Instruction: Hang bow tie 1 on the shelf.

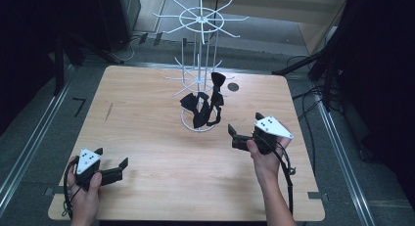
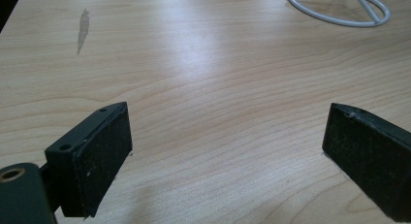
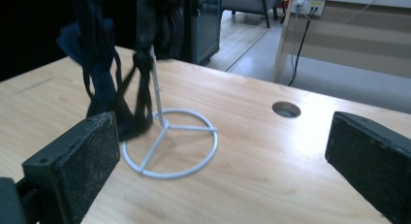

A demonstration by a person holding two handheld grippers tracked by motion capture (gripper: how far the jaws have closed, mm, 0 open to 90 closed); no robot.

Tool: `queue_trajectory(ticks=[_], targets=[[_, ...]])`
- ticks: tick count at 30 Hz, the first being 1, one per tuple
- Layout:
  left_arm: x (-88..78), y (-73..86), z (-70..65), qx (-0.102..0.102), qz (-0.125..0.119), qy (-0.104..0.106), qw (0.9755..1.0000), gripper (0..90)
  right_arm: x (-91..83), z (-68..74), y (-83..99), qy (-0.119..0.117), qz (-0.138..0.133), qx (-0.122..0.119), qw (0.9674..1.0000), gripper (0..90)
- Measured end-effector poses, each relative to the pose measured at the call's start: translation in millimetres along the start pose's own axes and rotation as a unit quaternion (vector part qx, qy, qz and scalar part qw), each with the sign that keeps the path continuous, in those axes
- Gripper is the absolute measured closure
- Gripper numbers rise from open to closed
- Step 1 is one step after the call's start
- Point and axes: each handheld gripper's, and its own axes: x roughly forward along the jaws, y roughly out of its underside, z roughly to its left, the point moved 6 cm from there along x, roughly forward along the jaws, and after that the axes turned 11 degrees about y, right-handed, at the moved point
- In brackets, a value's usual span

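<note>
Tabletop of pale wood (image 1: 161, 152) lies before you, bearing one white wire display stand (image 1: 199, 59) with black fabric bow ties (image 1: 203, 106) hung low on it: two, possibly three. Your right gripper (image 1: 234, 137), jaws wide and empty, sits just right of the stand's ring base (image 3: 169, 142). Draw it back level so nothing snags the hanging straps. Your left gripper (image 1: 123, 166) rests near the front left corner, wide and empty.
</note>
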Motion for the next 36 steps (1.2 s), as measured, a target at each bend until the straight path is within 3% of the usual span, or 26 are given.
queue_trajectory(ticks=[9, 16, 21, 36], targets=[[0.0, 0.3, -0.6, 0.002, 0.002, -0.001, 1.0000, 4.4, -14.1, -22.2, 29.5, 0.009, 0.010, 0.007, 0.9999, 0.0], [-0.1, 0.5, -0.9, 0.003, 0.003, -0.001, 1.0000, 4.4, -19.8, -40.2, 57.0, 0.021, 0.030, 0.035, 0.9987, 0.0], [-0.2, 0.6, -0.9, 0.002, 0.003, 0.000, 1.0000, 4.4, -26.7, -53.6, 73.1, 0.031, 0.040, 0.036, 0.9981, 0.0], [0.2, 0.6, -1.3, 0.004, 0.004, 0.000, 1.0000, 4.4, -50.3, -90.0, 106.4, 0.043, 0.064, 0.061, 0.9952, 0.0]])
